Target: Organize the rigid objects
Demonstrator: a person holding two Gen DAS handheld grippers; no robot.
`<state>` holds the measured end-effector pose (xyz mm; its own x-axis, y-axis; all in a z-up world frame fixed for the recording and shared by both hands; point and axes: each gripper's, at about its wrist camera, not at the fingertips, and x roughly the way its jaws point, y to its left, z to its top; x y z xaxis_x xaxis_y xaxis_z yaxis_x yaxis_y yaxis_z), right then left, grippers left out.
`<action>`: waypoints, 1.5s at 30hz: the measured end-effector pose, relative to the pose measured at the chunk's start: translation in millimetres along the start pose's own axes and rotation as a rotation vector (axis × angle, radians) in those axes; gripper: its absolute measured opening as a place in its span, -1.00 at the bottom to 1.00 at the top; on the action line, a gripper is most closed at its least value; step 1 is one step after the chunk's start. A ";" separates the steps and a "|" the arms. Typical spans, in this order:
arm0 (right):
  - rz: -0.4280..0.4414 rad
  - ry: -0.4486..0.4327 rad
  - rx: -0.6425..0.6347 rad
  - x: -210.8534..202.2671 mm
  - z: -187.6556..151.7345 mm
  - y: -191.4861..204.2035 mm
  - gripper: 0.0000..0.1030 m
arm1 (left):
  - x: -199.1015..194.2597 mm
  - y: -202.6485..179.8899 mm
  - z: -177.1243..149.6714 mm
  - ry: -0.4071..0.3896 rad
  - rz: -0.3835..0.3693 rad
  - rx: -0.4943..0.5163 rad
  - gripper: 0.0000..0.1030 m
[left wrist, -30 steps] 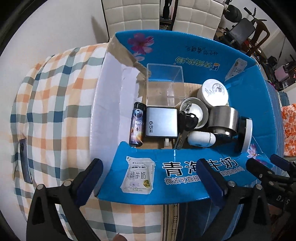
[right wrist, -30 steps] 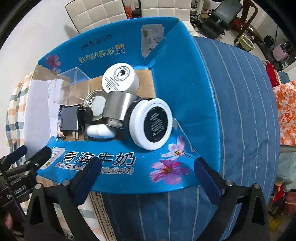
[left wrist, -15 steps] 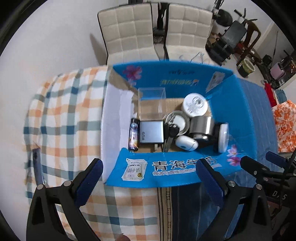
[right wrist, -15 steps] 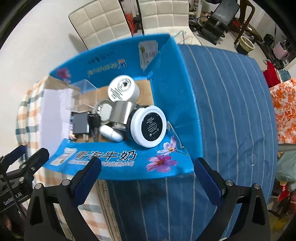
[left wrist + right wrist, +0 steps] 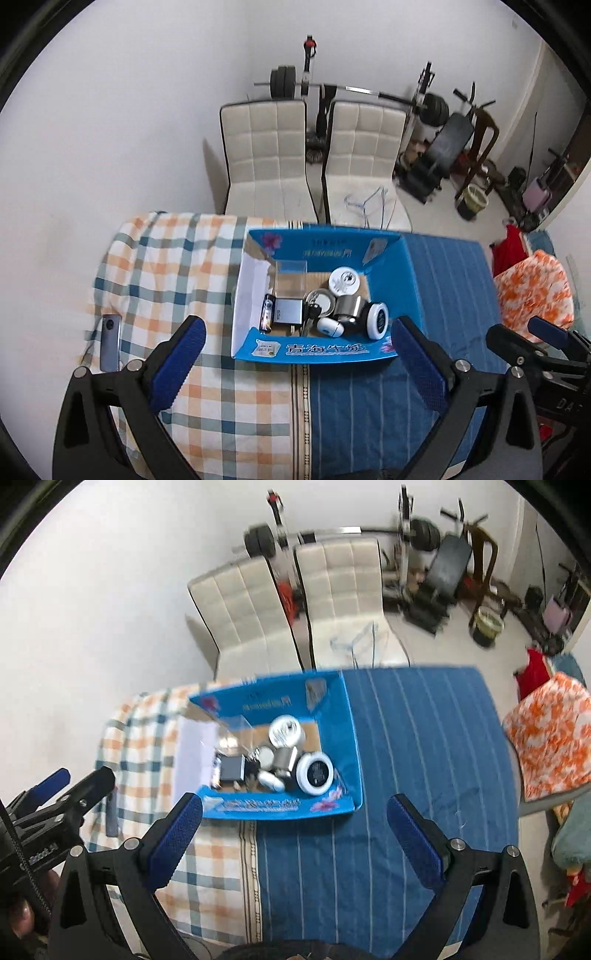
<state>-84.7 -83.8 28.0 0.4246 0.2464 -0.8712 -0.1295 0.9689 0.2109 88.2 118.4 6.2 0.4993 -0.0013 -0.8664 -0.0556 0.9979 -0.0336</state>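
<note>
A blue cardboard box (image 5: 325,350) (image 5: 280,806) sits on a cloth-covered table. Inside lie a grey charger block (image 5: 289,311), a dark tube (image 5: 267,313), a clear plastic case (image 5: 291,275), a white round jar (image 5: 344,280), a metal cylinder (image 5: 347,307), a white-rimmed black lid (image 5: 377,320) (image 5: 315,773) and a small white case (image 5: 330,326). My left gripper (image 5: 295,347) is open and empty, high above the box's near side. My right gripper (image 5: 295,819) is open and empty, also high above it. Each gripper shows at the edge of the other's view.
A grey phone (image 5: 110,341) lies on the checked cloth (image 5: 166,266) at the left. Blue striped cloth (image 5: 424,757) covers the right half. Two white chairs (image 5: 310,155) stand behind the table, gym gear (image 5: 443,140) beyond. An orange-patterned cloth (image 5: 532,291) lies at the right.
Both grippers have pulled up and back from the box, which now looks much smaller. Both stay open and empty. The box contents have not moved.
</note>
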 end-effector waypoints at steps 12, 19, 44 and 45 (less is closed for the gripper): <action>0.022 -0.119 -0.080 -92.9 -7.5 21.5 0.99 | -59.1 -10.3 -7.8 -0.091 0.011 0.013 0.99; 0.009 -0.115 -0.068 -97.3 -9.3 15.1 0.99 | -67.0 -11.2 -10.2 -0.120 0.027 0.015 0.99; -0.069 -0.141 -0.103 -96.0 -16.6 10.4 0.99 | -63.1 -8.5 -26.1 -0.117 0.066 -0.002 0.99; -0.072 -0.143 -0.106 -96.1 -17.6 11.1 0.99 | -63.1 -7.8 -26.7 -0.116 0.067 -0.006 1.00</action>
<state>-142.7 -97.2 106.3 0.5585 0.1846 -0.8087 -0.1847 0.9781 0.0957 34.0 109.0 47.8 0.5913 0.0731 -0.8031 -0.0968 0.9951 0.0193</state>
